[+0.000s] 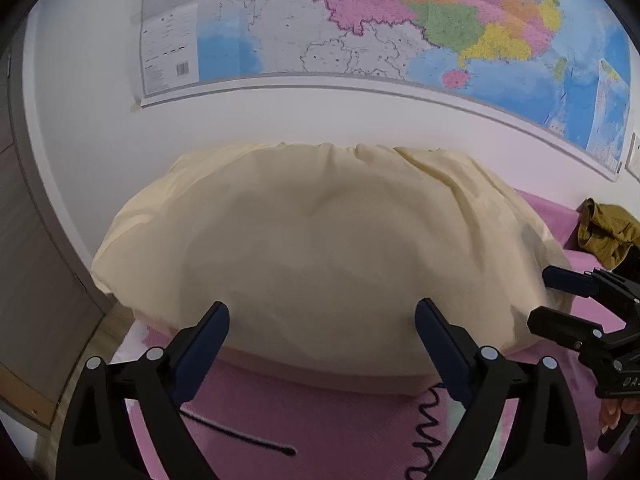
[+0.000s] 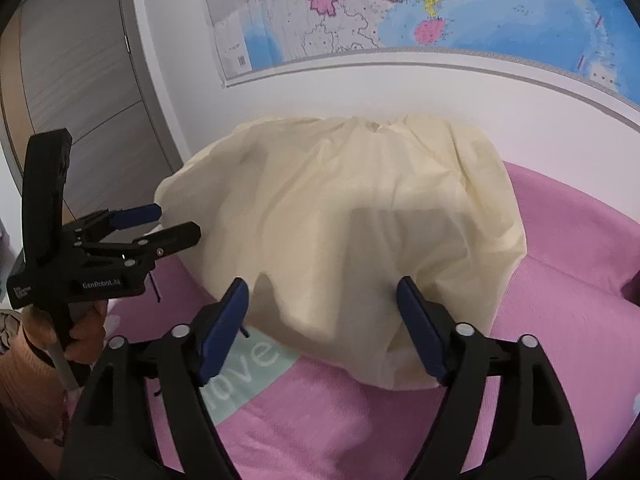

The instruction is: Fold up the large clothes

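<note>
The left gripper (image 1: pixel 322 326) hovers with jaws wide, holding nothing, at the near edge of the cream garment (image 1: pixel 320 248) lying folded on the pink bed (image 1: pixel 340 432); the right gripper (image 2: pixel 322 306) likewise stands open and empty, just right of it

Pink bed (image 2: pixel 560 240) carries cream garment (image 2: pixel 352 220) and olive garment (image 1: pixel 608 236).

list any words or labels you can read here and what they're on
"GenRobot.AI": on the left gripper body.
"ove": pale letters on the mint patch of the pink cover; start hidden.
"DA": on the right gripper body; rest cut off.
Wall map print and barcode: too small to read.
</note>
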Available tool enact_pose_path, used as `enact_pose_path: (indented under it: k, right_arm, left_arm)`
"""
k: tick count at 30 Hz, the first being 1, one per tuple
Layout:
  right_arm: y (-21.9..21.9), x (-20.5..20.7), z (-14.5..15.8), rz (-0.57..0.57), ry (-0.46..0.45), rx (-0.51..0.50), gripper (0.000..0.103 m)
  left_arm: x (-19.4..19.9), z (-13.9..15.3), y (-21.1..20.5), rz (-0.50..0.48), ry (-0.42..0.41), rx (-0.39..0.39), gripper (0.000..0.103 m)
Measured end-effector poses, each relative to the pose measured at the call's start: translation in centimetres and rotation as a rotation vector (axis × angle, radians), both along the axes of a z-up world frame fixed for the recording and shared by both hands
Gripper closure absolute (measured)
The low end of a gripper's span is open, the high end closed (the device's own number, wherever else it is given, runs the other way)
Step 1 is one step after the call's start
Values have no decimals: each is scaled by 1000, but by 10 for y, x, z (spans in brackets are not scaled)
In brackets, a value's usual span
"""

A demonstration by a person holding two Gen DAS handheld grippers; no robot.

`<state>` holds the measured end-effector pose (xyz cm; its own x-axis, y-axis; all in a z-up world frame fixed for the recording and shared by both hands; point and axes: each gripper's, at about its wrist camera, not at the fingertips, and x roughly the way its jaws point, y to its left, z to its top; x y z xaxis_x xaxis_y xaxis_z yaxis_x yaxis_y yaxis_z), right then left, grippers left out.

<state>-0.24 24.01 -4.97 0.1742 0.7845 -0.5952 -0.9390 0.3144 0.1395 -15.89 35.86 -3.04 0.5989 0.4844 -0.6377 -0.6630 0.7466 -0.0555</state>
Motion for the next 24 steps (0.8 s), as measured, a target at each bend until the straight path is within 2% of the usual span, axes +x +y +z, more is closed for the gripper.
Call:
enact_pose_path:
  k: [2, 4, 11, 18, 24]
  right_arm:
    - [-4, -2, 3, 2, 6, 16, 23]
    - [-10, -7, 5, -1, 6, 24, 14]
    - [-35, -24, 3, -18, -11, 30, 6]
    - [-50, -35, -3, -29, 5, 34, 6]
    - [-58, -48, -9, -30, 1, 23, 6]
  left_arm:
    - [-5, 4, -6, 17, -21, 17, 7]
    - [-8, 6, -11, 9, -29, 4, 7]
    - [-20, 3, -30, 51, -63, -51, 7]
    - [-32, 5, -57, 83, -51, -7, 7]
    - [-39, 1, -67, 103, -31, -15, 7]
